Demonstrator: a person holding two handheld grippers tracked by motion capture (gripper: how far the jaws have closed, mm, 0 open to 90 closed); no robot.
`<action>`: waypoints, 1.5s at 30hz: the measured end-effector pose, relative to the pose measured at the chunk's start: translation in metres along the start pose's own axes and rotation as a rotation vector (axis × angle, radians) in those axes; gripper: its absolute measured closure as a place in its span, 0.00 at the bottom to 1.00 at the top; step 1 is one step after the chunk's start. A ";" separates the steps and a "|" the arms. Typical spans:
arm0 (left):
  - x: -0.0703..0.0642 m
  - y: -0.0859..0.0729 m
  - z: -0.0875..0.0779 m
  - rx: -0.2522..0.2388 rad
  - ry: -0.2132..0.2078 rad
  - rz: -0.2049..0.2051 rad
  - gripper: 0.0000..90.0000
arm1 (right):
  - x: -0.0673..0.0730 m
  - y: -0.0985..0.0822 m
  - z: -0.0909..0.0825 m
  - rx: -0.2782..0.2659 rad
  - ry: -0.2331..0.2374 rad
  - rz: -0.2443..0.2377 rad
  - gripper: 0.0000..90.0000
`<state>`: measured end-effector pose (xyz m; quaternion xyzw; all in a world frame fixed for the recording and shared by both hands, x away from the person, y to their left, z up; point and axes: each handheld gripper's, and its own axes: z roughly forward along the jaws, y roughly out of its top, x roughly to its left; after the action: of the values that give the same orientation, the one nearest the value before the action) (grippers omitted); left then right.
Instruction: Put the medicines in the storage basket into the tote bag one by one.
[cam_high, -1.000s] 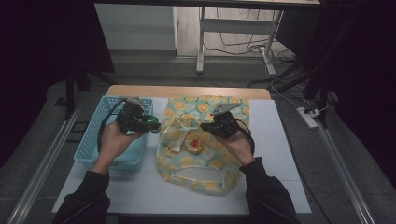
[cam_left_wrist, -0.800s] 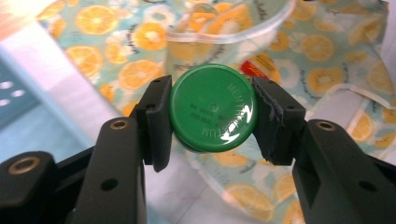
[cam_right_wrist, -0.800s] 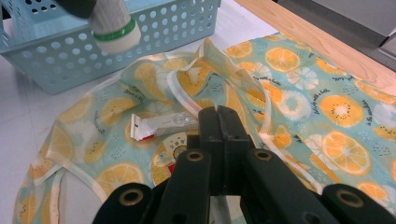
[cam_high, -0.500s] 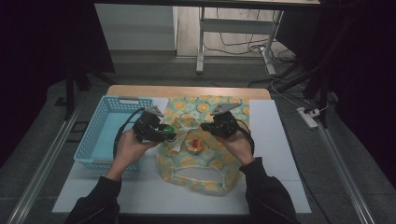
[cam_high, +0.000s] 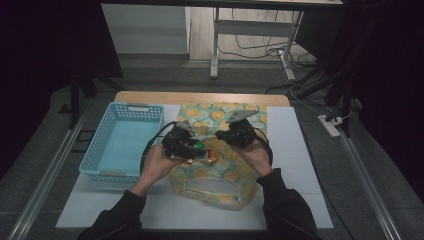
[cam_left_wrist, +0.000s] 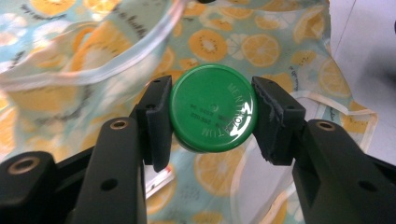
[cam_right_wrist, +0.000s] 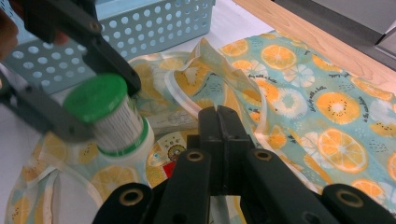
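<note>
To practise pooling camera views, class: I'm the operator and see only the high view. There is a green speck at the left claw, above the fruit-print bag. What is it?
Observer: It is the green lid of a small jar with a white, striped body. The left claw grips it by the lid.
Operator: Is there any writing on the lid?
Observer: Yes, raised letters along its edge look like MENTHOLATUM.
Operator: What about the right claw?
Observer: The right claw has its jaws shut flat together over the bag. I cannot tell whether they are pinching the fabric.
</note>
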<state>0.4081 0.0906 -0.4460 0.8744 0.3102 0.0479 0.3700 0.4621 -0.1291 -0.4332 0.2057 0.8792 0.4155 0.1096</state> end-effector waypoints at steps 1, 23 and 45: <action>-0.002 0.002 0.003 0.001 -0.002 0.004 0.58 | 0.000 0.000 0.000 0.001 0.000 0.001 1.00; -0.013 0.025 0.059 0.000 -0.026 0.052 0.58 | -0.003 -0.001 0.000 -0.003 -0.003 0.005 1.00; -0.009 0.021 0.089 0.019 -0.001 0.071 0.57 | -0.004 -0.003 0.001 0.004 -0.007 0.008 1.00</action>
<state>0.4392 0.0196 -0.4947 0.8882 0.2793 0.0574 0.3602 0.4652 -0.1318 -0.4358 0.2110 0.8788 0.4134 0.1105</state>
